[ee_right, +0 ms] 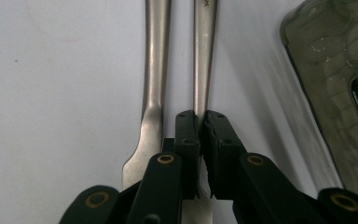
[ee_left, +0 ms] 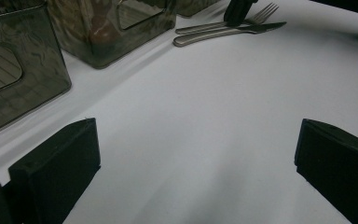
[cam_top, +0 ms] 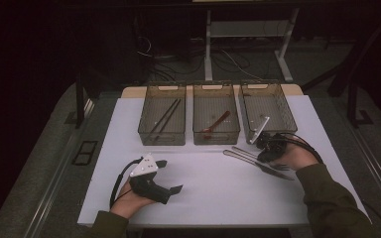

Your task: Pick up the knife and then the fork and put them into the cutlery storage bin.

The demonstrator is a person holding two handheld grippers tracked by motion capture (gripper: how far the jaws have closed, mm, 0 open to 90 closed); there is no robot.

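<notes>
Fork (ee_right: 204, 56) gripped, knife (ee_right: 153, 84) just beside, bin (ee_right: 340, 93) near.

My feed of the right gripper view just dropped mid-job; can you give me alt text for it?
The right gripper has its black jaws shut on the handle of the fork, which lies on the white table. The knife lies right beside the fork, parallel to it, and a corner of a smoky plastic bin shows at the right edge.
</notes>
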